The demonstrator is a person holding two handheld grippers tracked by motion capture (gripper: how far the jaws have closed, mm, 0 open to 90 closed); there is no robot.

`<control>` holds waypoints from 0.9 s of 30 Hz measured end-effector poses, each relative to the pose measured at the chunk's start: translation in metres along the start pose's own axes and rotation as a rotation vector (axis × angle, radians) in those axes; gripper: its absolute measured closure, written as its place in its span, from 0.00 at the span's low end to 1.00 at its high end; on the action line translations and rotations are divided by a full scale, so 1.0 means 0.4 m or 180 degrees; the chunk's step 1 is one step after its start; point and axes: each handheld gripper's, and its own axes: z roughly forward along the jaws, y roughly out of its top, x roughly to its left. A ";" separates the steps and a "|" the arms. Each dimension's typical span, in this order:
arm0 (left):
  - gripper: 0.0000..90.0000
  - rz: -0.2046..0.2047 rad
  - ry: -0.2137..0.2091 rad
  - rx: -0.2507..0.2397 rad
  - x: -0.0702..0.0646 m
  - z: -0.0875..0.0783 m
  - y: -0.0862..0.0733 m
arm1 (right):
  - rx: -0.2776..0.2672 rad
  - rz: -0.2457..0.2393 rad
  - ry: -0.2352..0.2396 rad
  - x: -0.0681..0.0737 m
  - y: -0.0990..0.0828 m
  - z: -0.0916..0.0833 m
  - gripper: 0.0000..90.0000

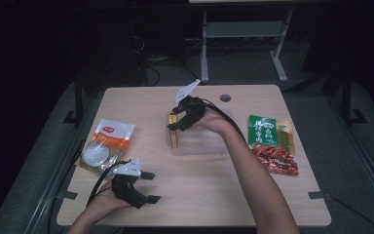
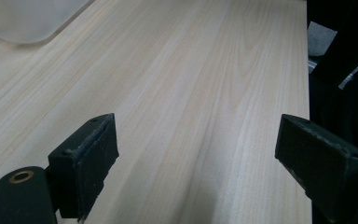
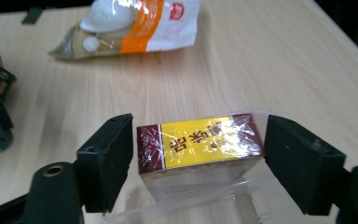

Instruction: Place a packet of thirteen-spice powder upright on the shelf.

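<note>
Loosely, right gripper (image 3: 198, 161) open astride yellow box (image 3: 200, 142) in clear tray (image 1: 199, 142); left gripper (image 2: 196, 158) wide, empty.

Orange-white snack bag (image 1: 107, 145) at table's (image 1: 253, 204) left edge; green packet (image 1: 263, 129) and red sausage pack (image 1: 276, 160) at right.

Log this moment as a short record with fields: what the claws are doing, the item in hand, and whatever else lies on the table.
right claw: jaws on either side of the yellow-and-maroon wrapped box, small gaps at both pads, so not clamped
box place: inside the clear plastic tray, at its left end
left claw: open, nothing between the jaws, low over the pale wooden table
table left: orange-and-white clear snack bag
table right: green packet above a red packet
</note>
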 end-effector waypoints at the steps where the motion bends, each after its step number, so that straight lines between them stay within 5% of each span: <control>1: 0.14 -0.0041 -0.0004 0.0015 0.000 0.000 -0.001 | -0.0012 0.0028 -0.0018 0.002 0.001 -0.011 0.24; 16: 0.14 -0.0055 0.0032 0.0052 -0.001 0.011 -0.001 | -0.0083 0.0224 -0.0378 0.081 -0.079 -0.148 0.19; 27: 0.14 -0.0061 0.0102 0.0059 -0.004 0.014 0.003 | -0.0099 0.0458 -0.0654 0.163 -0.203 -0.236 0.23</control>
